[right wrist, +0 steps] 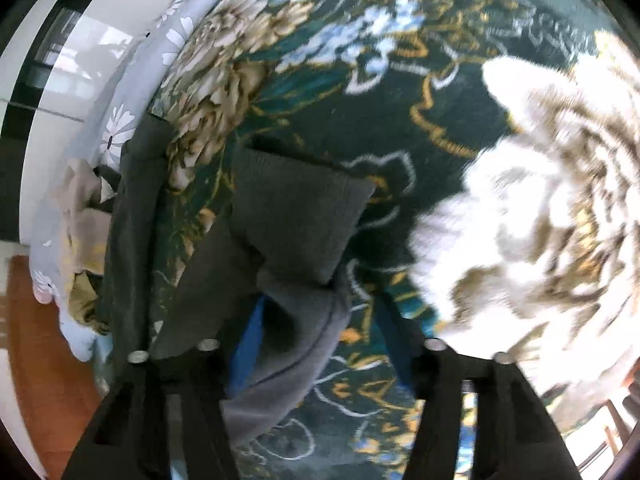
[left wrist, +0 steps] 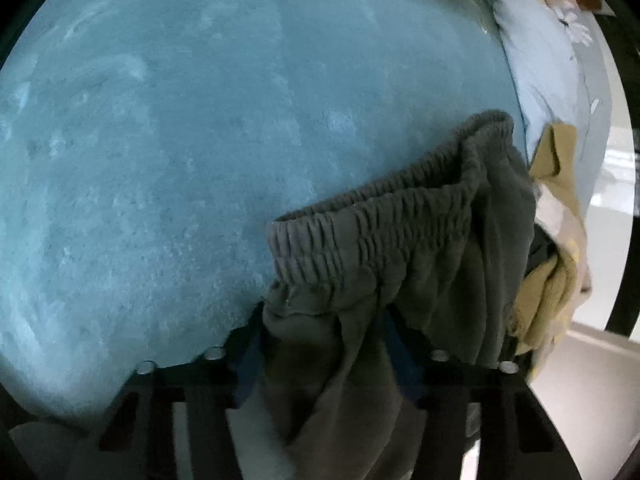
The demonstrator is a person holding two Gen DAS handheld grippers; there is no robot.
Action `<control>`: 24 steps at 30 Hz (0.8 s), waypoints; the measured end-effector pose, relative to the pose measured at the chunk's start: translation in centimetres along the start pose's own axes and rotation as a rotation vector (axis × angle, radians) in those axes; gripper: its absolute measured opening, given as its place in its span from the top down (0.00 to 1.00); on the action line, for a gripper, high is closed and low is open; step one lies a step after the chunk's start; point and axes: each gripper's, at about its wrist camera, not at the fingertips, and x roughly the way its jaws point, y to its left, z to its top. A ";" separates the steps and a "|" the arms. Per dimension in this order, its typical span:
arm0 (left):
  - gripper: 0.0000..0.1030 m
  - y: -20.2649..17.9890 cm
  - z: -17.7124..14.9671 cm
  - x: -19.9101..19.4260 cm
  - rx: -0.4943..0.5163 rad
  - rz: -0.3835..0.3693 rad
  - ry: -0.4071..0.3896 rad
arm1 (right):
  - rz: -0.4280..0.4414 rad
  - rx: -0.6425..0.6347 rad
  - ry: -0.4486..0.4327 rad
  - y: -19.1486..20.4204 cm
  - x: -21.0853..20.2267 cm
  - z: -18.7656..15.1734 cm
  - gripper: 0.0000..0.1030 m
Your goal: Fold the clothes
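Olive trousers [left wrist: 400, 248] bunched between left gripper [left wrist: 324, 344] fingers, pinched near waistband, above teal blanket [left wrist: 200, 120]. Right gripper [right wrist: 320, 340] grips trouser leg over floral blanket [right wrist: 400, 120], cloth between its fingers. Pile [left wrist: 552, 240] at 3 o'clock. Risk: thick bunch slipping under uneven pull.

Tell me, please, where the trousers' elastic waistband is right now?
In the left wrist view, the elastic waistband sits right of centre, just above the left gripper, over the teal blanket.

A home bedroom is showing here. A teal blanket [left wrist: 240, 140] and floral bedding [right wrist: 360, 80] are covering a bed, with daisy-print sheets [left wrist: 560, 80] and wooden flooring [right wrist: 36, 340] lying alongside.
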 end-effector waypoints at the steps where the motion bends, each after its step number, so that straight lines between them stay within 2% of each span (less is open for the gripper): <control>1: 0.62 0.1 0.0 -0.2 -0.008 -0.009 -0.002 | 0.008 0.011 0.004 0.1 0.2 0.0 0.59; 3: 0.71 0.3 0.0 -0.6 -0.022 -0.025 -0.007 | 0.025 0.051 0.020 0.3 0.7 0.2 0.65; 4: 0.75 0.5 0.0 -0.7 -0.030 -0.033 -0.009 | 0.036 0.066 0.023 0.5 0.7 0.4 0.78; 5: 0.77 0.7 -0.1 -1.2 -0.044 -0.042 -0.020 | 0.049 0.080 0.025 0.6 0.7 0.5 0.86; 7: 0.80 1.0 -0.5 -2.6 -0.052 -0.056 -0.053 | 0.079 0.067 0.016 1.8 -0.2 0.9 0.94; 9: 0.82 1.1 -1.0 -4.5 -0.041 -0.066 -0.096 | 0.112 -0.001 0.005 3.4 -2.0 0.9 0.95; 11: 0.82 1.0 -2.1 -7.7 0.017 -0.096 -0.153 | 0.138 -0.062 -0.002 4.5 -3.7 0.7 0.95; 14: 0.82 1.1 -3.6 -11.6 0.104 -0.078 -0.210 | 0.133 -0.074 -0.001 4.7 -4.8 0.6 0.95; 17: 0.82 3.5 -3.2 -12.6 0.072 -0.055 -0.158 | 0.127 -0.082 0.000 4.8 -5.7 0.6 0.95; 20: 0.82 3.3 -2.9 -12.0 0.059 -0.030 -0.147 | 0.144 -0.070 0.005 6.2 -5.6 1.6 0.95; 24: 0.82 0.7 -1.7 -10.2 0.030 -0.032 -0.086 | 0.156 -0.077 0.040 10.0 -4.5 3.9 0.95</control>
